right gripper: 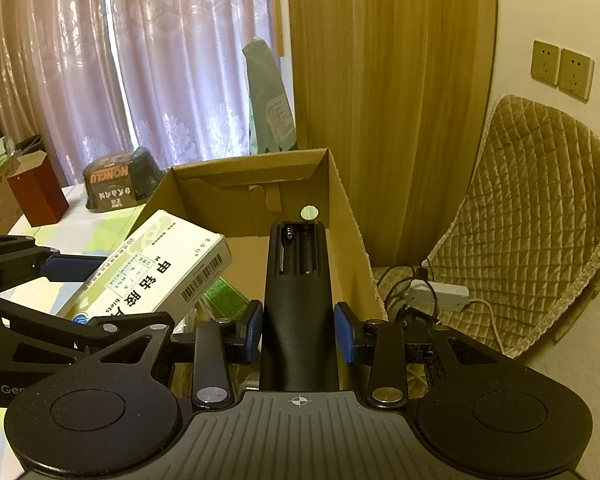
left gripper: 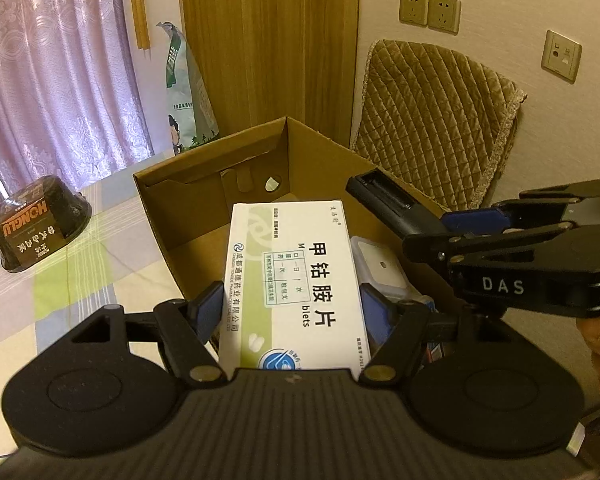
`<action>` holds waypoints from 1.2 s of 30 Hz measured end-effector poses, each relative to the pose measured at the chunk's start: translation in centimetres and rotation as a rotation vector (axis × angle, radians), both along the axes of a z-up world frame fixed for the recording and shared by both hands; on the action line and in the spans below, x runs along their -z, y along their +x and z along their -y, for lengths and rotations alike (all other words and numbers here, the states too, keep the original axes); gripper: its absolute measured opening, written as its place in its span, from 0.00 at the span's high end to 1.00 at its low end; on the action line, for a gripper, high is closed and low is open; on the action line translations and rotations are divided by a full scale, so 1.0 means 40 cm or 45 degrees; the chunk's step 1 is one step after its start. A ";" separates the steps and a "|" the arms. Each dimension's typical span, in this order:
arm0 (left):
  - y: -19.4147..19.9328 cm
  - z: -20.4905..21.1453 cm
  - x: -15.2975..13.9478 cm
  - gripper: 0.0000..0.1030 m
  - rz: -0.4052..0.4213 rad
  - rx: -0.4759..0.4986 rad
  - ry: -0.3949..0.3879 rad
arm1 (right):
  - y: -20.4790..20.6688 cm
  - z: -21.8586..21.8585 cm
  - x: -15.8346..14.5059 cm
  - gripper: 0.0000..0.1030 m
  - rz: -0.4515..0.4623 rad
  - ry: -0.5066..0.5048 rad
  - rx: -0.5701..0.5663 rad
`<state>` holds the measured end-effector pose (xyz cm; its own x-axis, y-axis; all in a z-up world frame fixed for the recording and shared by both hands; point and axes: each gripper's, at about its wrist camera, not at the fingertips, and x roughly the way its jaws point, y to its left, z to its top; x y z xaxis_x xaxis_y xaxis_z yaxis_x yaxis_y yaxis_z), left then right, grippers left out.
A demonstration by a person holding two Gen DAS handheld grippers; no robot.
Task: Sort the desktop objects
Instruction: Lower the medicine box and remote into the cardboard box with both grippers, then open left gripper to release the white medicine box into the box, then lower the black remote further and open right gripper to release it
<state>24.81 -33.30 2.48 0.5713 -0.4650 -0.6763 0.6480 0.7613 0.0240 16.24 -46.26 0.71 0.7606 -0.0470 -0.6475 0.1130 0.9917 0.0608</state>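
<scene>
My left gripper is shut on a white and green medicine box, held lengthwise over the open cardboard box. In the right wrist view the medicine box hangs tilted at the left. My right gripper is shut on a black remote with its battery compartment open and empty. The remote points into the cardboard box. From the left wrist view the right gripper comes in from the right, with the remote above the box's right wall.
Inside the box lie a white square item in a clear case and something green. A black bowl and a red box stand on the checked tablecloth. A quilted chair and a power strip are at the right.
</scene>
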 end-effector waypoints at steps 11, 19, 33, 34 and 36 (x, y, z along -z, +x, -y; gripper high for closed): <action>0.018 0.009 0.007 0.34 -0.004 -0.007 -0.023 | 0.022 0.003 0.007 0.64 -0.003 0.003 0.008; 0.034 0.005 0.012 0.33 -0.011 -0.028 -0.045 | 0.037 0.016 0.019 0.64 -0.013 0.011 0.024; 0.037 -0.010 0.007 0.33 -0.012 -0.046 -0.050 | 0.039 0.003 0.028 0.64 -0.024 0.021 0.018; 0.037 -0.011 0.007 0.33 -0.012 -0.047 -0.049 | 0.041 0.003 0.027 0.64 -0.023 0.021 0.017; 0.038 -0.013 0.006 0.33 -0.013 -0.050 -0.050 | 0.042 0.001 0.023 0.64 -0.020 0.020 0.015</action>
